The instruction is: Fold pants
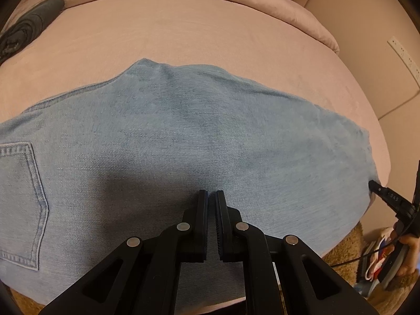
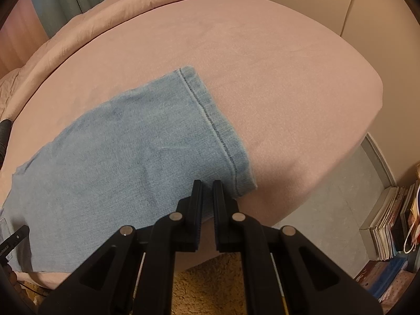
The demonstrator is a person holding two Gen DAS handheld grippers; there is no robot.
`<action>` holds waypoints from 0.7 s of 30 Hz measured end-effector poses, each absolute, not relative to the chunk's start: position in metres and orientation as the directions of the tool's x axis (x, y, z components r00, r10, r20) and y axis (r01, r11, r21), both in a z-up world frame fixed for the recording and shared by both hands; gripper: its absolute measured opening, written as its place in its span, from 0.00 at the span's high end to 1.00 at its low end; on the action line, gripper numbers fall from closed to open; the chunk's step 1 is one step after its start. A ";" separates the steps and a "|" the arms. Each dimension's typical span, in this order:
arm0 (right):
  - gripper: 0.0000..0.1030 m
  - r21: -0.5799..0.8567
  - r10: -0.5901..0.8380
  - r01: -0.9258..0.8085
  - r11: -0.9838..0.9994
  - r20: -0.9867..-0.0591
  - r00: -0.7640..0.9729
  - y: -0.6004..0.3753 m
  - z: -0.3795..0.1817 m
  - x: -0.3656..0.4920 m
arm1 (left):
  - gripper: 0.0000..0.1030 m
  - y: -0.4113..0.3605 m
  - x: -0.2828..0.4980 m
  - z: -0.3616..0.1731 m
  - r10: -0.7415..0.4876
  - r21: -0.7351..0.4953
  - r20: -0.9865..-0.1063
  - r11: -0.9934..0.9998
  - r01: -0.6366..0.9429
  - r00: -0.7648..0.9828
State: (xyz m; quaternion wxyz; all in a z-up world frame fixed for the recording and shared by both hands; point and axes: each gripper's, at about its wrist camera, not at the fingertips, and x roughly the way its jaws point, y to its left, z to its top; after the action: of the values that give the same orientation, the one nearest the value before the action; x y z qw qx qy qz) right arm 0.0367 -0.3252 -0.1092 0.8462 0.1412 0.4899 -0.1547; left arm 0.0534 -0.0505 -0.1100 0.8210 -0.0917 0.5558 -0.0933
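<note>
The jeans [image 1: 183, 136] lie flat on the pink bed [image 1: 183, 31]. The left tool [image 1: 211, 193] pinches their near edge mid-leg; the right tool [image 2: 207, 182] pinches the near hem corner

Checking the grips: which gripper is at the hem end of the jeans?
The right gripper, beside the stitched hem; the left gripper sits mid-leg.

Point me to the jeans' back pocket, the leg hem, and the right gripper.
back pocket [image 1: 19, 204]: left wrist view, on the pocket's denim face.
leg hem [image 2: 210, 113]: right wrist view, on the stitched band at the leg's end.
right gripper [image 2: 207, 185]: right wrist view, midway between its fingertips.
</note>
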 end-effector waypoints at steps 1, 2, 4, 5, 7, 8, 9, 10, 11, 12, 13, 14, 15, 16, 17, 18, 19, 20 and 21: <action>0.95 0.091 -0.121 0.400 0.912 -0.872 0.474 -0.327 -0.109 0.036 | 0.91 -0.052 0.054 -0.110 -0.251 -0.250 -0.896 0.967 0.052 0.365; 0.95 0.094 -0.119 0.400 0.912 -0.872 0.476 -0.327 -0.109 0.035 | 0.91 -0.053 0.054 -0.110 -0.247 -0.245 -0.897 0.968 0.053 0.366; 0.95 0.096 -0.117 0.398 0.912 -0.871 0.478 -0.328 -0.109 0.033 | 0.91 -0.055 0.055 -0.110 -0.239 -0.236 -0.899 0.970 0.055 0.366; 0.95 0.098 -0.116 0.399 0.912 -0.870 0.479 -0.329 -0.109 0.033 | 0.91 -0.056 0.056 -0.110 -0.237 -0.233 -0.900 0.971 0.055 0.366; 0.95 0.102 -0.115 0.399 0.911 -0.868 0.483 -0.330 -0.109 0.032 | 0.91 -0.058 0.057 -0.110 -0.231 -0.226 -0.902 0.972 0.057 0.365; 0.95 0.103 -0.114 0.400 0.911 -0.867 0.485 -0.330 -0.109 0.031 | 0.91 -0.059 0.057 -0.110 -0.228 -0.222 -0.903 0.973 0.059 0.364; 0.95 0.105 -0.115 0.400 0.910 -0.866 0.487 -0.330 -0.109 0.031 | 0.91 -0.060 0.058 -0.110 -0.224 -0.218 -0.904 0.974 0.060 0.363; 0.95 0.107 -0.114 0.401 0.910 -0.864 0.491 -0.331 -0.109 0.029 | 0.91 -0.061 0.059 -0.110 -0.223 -0.215 -0.905 0.975 0.061 0.362; 0.95 0.111 -0.113 0.402 0.909 -0.863 0.493 -0.331 -0.109 0.028 | 0.91 -0.061 0.059 -0.110 -0.221 -0.214 -0.906 0.975 0.062 0.361; 0.95 0.117 -0.110 0.404 0.907 -0.861 0.496 -0.332 -0.109 0.027 | 0.91 -0.062 0.060 -0.110 -0.222 -0.213 -0.906 0.975 0.063 0.360; 0.95 0.123 -0.106 0.405 0.906 -0.860 0.499 -0.333 -0.109 0.026 | 0.91 -0.062 0.060 -0.110 -0.222 -0.214 -0.906 0.975 0.063 0.359; 0.95 0.128 -0.102 0.406 0.905 -0.860 0.500 -0.334 -0.109 0.026 | 0.91 -0.063 0.061 -0.110 -0.222 -0.214 -0.907 0.975 0.062 0.358; 0.95 0.134 -0.099 0.407 0.903 -0.859 0.502 -0.334 -0.109 0.025 | 0.91 -0.063 0.061 -0.110 -0.221 -0.213 -0.907 0.975 0.063 0.357; 0.95 0.137 -0.097 0.408 0.903 -0.859 0.503 -0.335 -0.109 0.025 | 0.91 -0.064 0.062 -0.109 -0.220 -0.211 -0.908 0.975 0.066 0.356; 0.95 0.138 -0.096 0.407 0.903 -0.858 0.504 -0.336 -0.109 0.024 | 0.91 -0.065 0.064 -0.109 -0.220 -0.209 -0.908 0.975 0.068 0.356; 0.95 0.138 -0.096 0.407 0.903 -0.858 0.504 -0.336 -0.109 0.023 | 0.91 -0.065 0.064 -0.109 -0.219 -0.208 -0.909 0.976 0.068 0.355; 0.95 0.139 -0.097 0.409 0.902 -0.857 0.505 -0.336 -0.109 0.022 | 0.91 -0.066 0.065 -0.109 -0.215 -0.204 -0.910 0.977 0.070 0.354; 0.95 0.139 -0.098 0.409 0.902 -0.856 0.507 -0.337 -0.109 0.023 | 0.91 -0.067 0.065 -0.109 -0.209 -0.195 -0.912 0.978 0.074 0.353; 0.95 0.142 -0.098 0.411 0.900 -0.854 0.510 -0.338 -0.109 0.022 | 0.91 -0.070 0.066 -0.108 -0.200 -0.183 -0.915 0.980 0.080 0.350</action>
State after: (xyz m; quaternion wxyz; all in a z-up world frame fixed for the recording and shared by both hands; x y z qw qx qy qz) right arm 0.0223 -0.3376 -0.1093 0.8531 0.1658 0.4717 -0.1494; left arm 0.0657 -0.0698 -0.1085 0.8199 -0.0530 0.5635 -0.0854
